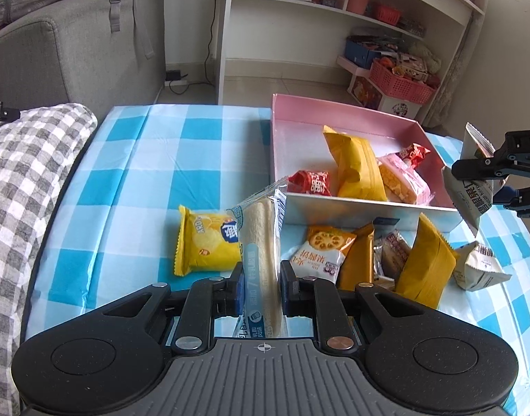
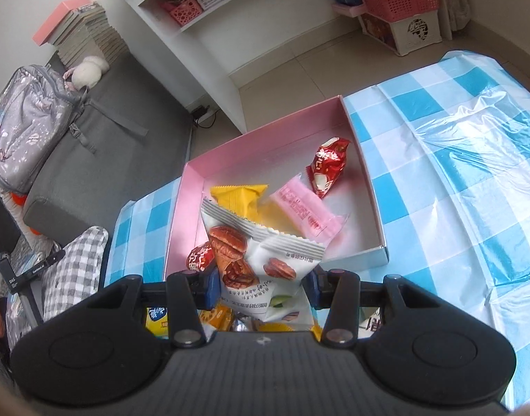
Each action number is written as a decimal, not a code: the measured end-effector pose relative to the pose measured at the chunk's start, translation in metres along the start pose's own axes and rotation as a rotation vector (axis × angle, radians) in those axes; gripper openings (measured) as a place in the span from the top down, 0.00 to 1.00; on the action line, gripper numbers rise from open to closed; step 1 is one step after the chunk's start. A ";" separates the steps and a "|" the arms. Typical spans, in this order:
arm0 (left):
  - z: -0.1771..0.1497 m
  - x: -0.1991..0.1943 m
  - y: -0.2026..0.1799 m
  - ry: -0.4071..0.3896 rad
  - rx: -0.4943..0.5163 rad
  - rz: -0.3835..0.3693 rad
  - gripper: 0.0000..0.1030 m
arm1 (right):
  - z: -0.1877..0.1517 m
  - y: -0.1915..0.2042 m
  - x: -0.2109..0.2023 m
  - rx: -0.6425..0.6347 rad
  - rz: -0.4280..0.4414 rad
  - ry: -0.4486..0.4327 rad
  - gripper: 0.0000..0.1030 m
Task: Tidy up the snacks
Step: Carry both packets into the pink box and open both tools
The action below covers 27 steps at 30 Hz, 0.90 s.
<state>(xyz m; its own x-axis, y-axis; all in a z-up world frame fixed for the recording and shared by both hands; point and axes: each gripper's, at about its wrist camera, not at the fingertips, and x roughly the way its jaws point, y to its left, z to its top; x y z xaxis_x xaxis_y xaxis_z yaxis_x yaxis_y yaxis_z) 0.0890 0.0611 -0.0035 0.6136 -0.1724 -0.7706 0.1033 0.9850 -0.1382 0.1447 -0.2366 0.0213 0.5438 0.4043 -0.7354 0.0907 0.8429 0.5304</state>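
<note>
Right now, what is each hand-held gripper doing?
Left hand-held gripper: shut on a long bread packet.
Right hand-held gripper: shut on a white pecan snack packet.

A blue-checked tablecloth [image 1: 133,159] covers the table; on it, a pink box [image 1: 348,111] far right, loose snack packets [image 1: 386,260] near it.
</note>
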 end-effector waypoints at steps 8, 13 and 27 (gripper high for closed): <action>0.030 0.012 -0.025 -0.082 0.021 -0.005 0.84 | 0.015 -0.013 0.017 0.033 0.039 -0.028 0.59; 0.054 0.036 -0.038 -0.078 0.040 -0.018 0.83 | 0.020 -0.012 0.031 0.014 0.060 -0.016 0.59; 0.088 0.099 -0.059 -0.065 0.054 0.001 0.83 | 0.022 -0.009 0.055 -0.009 0.069 -0.002 0.59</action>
<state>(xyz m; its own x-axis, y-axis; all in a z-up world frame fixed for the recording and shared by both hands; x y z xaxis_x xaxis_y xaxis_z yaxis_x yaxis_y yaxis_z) 0.2130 -0.0135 -0.0168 0.6631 -0.1729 -0.7283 0.1440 0.9843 -0.1025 0.1922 -0.2299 -0.0145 0.5502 0.4605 -0.6966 0.0455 0.8164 0.5756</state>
